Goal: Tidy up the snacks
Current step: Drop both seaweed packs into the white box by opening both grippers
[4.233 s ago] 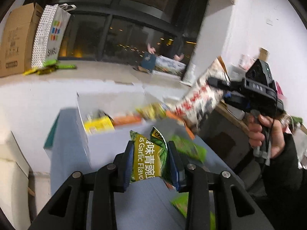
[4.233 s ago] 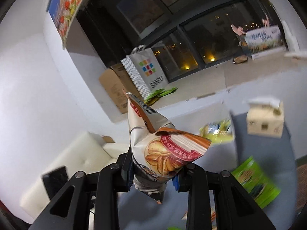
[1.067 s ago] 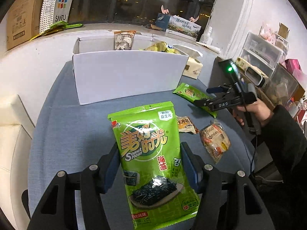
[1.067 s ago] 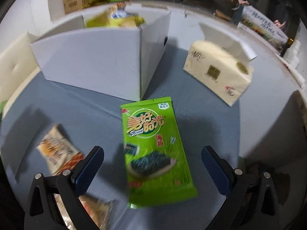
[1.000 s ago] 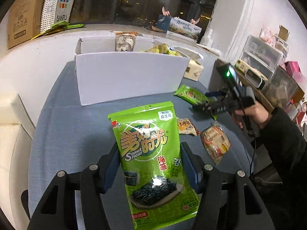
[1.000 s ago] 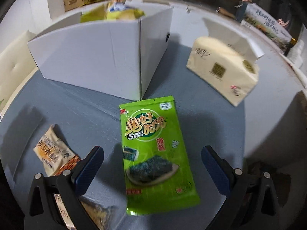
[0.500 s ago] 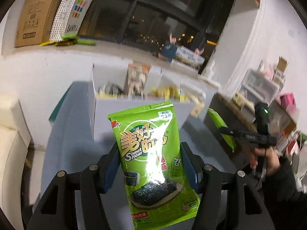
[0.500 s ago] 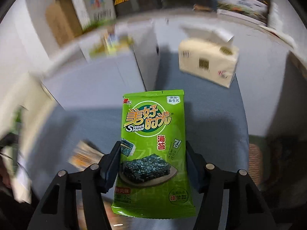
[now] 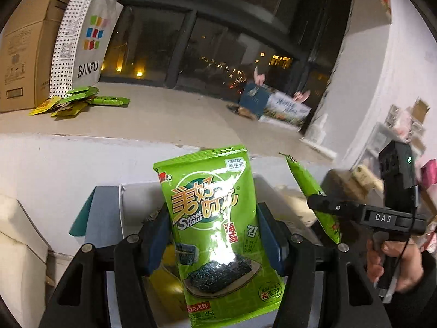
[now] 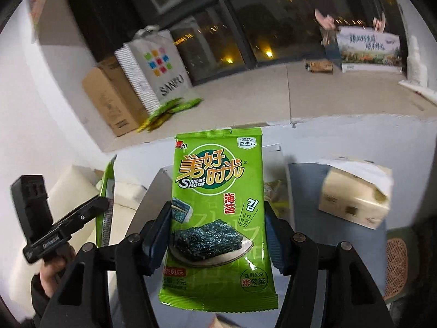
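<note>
Standing upright by their long axes, two glossy flat seaweed packs are clamped at the side edges, one [image 9: 218, 232] in the left gripper [image 9: 213, 243], one [image 10: 218, 218] in the right gripper [image 10: 218, 237]. A white box [image 9: 136, 199] is seen just ahead and below both, the left seemingly nearer, its blurred contents probably crinkly packets.

The green seaweed packet [image 9: 218, 235] between the fingers of the left gripper [image 9: 215, 243] carries the brand "Sweet Hour" under large Chinese letters, and one Korean sign at its right side. The second seaweed packet [image 10: 218, 213], in the right gripper [image 10: 218, 237], shows the same "Sweet Hour" brand and the same signs. Far ahead of the left gripper, a white paper bag [image 9: 87, 43] with coloured squares reads "SANFU". The black handle of the other gripper [image 9: 382, 217] reads "DAS".
</note>
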The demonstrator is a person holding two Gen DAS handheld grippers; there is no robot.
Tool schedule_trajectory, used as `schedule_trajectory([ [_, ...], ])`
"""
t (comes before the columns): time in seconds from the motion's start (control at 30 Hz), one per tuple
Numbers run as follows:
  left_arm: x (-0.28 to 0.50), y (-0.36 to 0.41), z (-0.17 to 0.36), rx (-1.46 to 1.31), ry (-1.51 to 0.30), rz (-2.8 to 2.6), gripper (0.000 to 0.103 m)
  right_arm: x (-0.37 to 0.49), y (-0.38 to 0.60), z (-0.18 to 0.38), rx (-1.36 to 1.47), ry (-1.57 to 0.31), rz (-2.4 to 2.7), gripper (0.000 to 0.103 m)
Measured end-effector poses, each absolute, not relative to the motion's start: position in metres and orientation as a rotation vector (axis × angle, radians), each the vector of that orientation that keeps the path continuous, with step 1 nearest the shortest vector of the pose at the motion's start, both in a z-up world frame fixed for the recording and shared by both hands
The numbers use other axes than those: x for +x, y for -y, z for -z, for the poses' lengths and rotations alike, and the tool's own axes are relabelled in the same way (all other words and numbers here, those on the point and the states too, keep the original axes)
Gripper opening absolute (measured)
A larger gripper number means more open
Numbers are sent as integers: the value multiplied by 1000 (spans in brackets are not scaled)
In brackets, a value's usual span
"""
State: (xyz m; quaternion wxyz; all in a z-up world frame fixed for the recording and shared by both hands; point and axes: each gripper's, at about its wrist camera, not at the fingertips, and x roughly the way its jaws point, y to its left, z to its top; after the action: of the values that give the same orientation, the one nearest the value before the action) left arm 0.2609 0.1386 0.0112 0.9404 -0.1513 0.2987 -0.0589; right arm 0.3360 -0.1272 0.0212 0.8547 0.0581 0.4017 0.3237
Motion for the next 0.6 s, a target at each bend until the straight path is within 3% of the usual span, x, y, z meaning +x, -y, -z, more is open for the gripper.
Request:
schedule_trajectory([
  [0.07, 280, -144, 1, -306, -654, 97, 85, 354, 114, -13, 104, -865, -638, 66],
  [0.13, 293, -149, 15, -296, -709, 32, 103, 365, 106, -6, 100, -886, -604, 72],
  [0.17, 292, -152, 20, -300, -712, 22, 103, 374, 100, -2, 98, -908, -583, 73],
  [0.23, 287, -158, 28, -322, -720, 17, 103, 386, 97, 4, 111, -945, -549, 96],
  [0.3, 280, -159, 31, -320, -719, 8, 103, 387, 99, 5, 111, -935, -538, 103],
  [0.6, 234, -143, 10, -262, -655, 30, 103, 360, 112, -16, 64, -843, -546, 103],
])
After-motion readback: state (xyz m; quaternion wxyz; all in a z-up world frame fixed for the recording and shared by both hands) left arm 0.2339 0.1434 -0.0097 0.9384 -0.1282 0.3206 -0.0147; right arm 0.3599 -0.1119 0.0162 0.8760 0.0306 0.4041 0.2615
